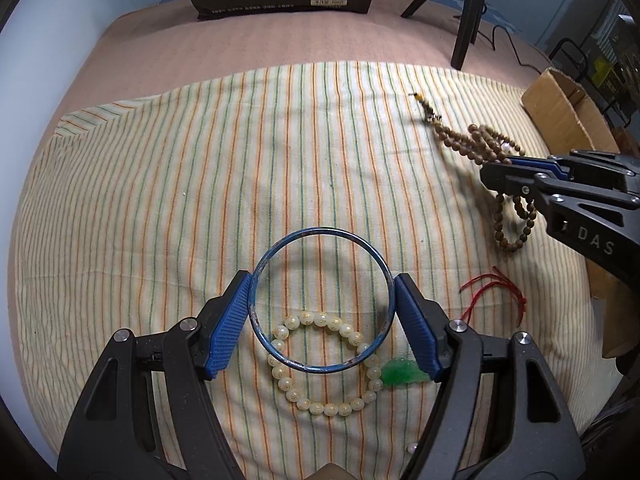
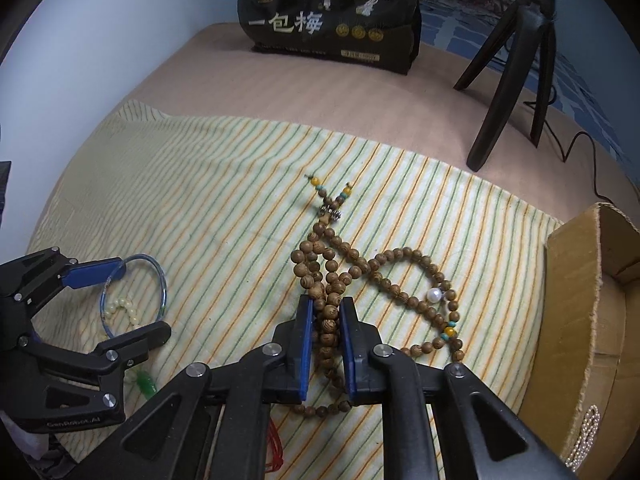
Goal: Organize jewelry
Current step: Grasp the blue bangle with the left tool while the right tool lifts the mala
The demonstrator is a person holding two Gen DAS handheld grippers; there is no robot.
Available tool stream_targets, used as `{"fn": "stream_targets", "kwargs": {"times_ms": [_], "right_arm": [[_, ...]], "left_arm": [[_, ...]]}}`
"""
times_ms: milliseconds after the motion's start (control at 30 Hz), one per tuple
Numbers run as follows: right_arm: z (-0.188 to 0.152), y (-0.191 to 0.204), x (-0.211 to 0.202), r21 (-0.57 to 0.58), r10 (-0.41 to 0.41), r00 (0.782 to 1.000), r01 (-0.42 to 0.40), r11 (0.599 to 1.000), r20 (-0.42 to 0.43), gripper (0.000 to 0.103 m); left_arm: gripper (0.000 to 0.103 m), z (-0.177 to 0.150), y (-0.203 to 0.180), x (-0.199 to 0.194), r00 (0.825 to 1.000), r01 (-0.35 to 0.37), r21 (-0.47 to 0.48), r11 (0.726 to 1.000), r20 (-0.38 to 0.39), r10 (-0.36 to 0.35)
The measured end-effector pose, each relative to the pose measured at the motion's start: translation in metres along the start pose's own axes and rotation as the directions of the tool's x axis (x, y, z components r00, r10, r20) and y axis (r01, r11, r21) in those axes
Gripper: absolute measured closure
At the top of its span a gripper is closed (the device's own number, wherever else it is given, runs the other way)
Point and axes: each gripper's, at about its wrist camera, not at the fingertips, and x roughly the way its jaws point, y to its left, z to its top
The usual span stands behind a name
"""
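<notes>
Your left gripper (image 1: 323,322) has its blue fingers (image 1: 228,328) pressed against opposite sides of the blue bangle (image 1: 322,240), so it is clamped on that ring. The bangle sits tilted over the striped cloth (image 1: 180,180), and its lower edge overlaps a cream bead bracelet (image 1: 320,364) lying flat beneath it. A green pendant (image 1: 402,376) lies just beside that bracelet, close to your left gripper's right-hand finger.

Your right gripper (image 2: 327,344) has its fingers (image 2: 306,348) drawn nearly together on a bundle of strands from the wooden bead necklace (image 2: 348,264). The rest of the necklace trails in loops across the cloth, with a white pearl bead (image 2: 434,294) on one loop.

A red cord (image 1: 494,294) lies on the cloth between the two grippers. A cardboard box (image 2: 580,300) stands at the cloth's right edge, and a black snack bag (image 2: 332,20) stands far back.
</notes>
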Motion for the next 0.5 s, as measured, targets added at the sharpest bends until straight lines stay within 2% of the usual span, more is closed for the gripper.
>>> {"fn": "stream_targets", "kwargs": {"times_ms": [233,500], "right_arm": [[0.003,-0.009,-0.025,0.028,0.016,0.998,-0.018,0.999,0.061,0.092],[-0.009,-0.022,-0.064,0.059,0.031,0.991,-0.039,0.997,0.130,0.092]], "left_arm": [[0.030,0.001,0.000,-0.027,0.999,0.015,-0.007,1.000,0.052,-0.014],[0.030,-0.005,-0.015,-0.057,0.991,0.048,-0.001,0.999,0.123,-0.048]]}}
